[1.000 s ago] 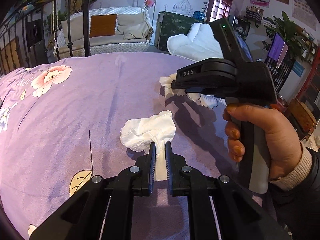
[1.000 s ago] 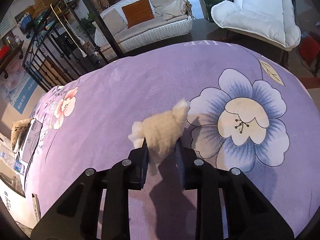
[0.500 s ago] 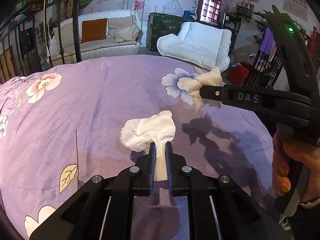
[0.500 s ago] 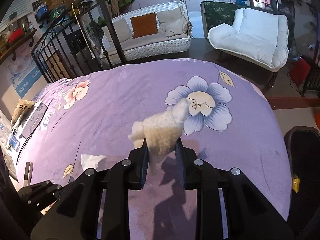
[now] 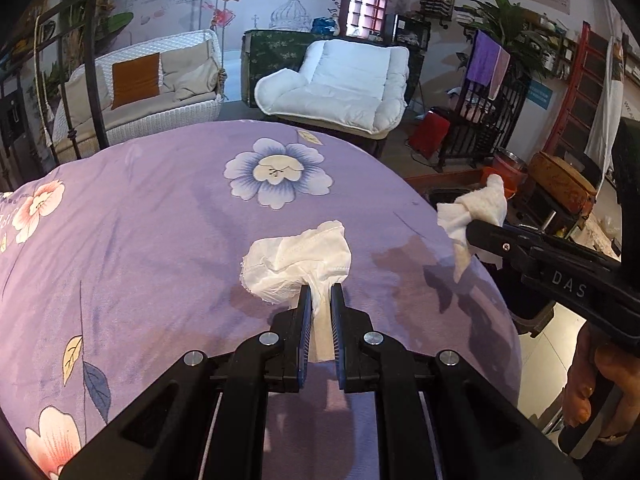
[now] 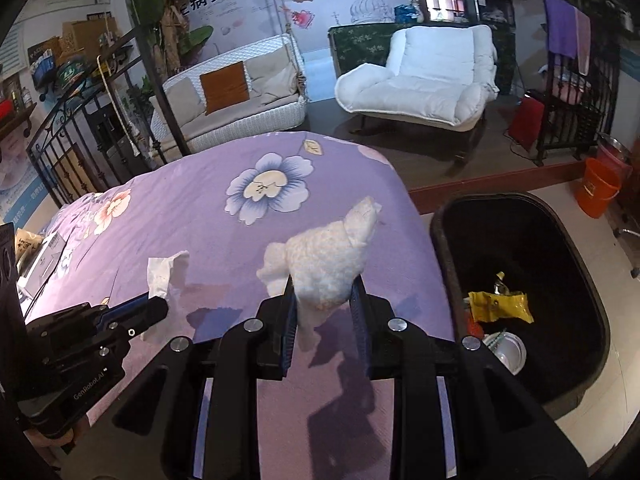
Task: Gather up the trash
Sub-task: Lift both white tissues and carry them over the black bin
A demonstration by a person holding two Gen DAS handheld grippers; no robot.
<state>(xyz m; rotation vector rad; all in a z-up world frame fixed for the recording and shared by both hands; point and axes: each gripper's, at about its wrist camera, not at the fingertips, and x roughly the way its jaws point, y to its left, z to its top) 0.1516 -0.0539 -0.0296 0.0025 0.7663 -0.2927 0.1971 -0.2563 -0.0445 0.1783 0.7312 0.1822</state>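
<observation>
Above the purple floral bedspread, the left gripper pinches a crumpled white tissue between nearly closed jaws, while the right gripper clamps a fluffy cream wad near the bedspread's edge, just beside the black trash bin.

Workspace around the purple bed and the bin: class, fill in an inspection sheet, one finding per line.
Surface: purple floral bedspread, nothing loose lying on it.
Job's things: thin white tissue in the left tongs; thicker crumpled wad in the right tongs; black bin beside the bed, holding a yellow wrapper and a metal lid.
Clutter: boxes at the bed's left edge.
Grippers: both shut on their paper.
Cables: nothing seen.
Surroundings: white armchair, wicker sofa, orange bucket.
</observation>
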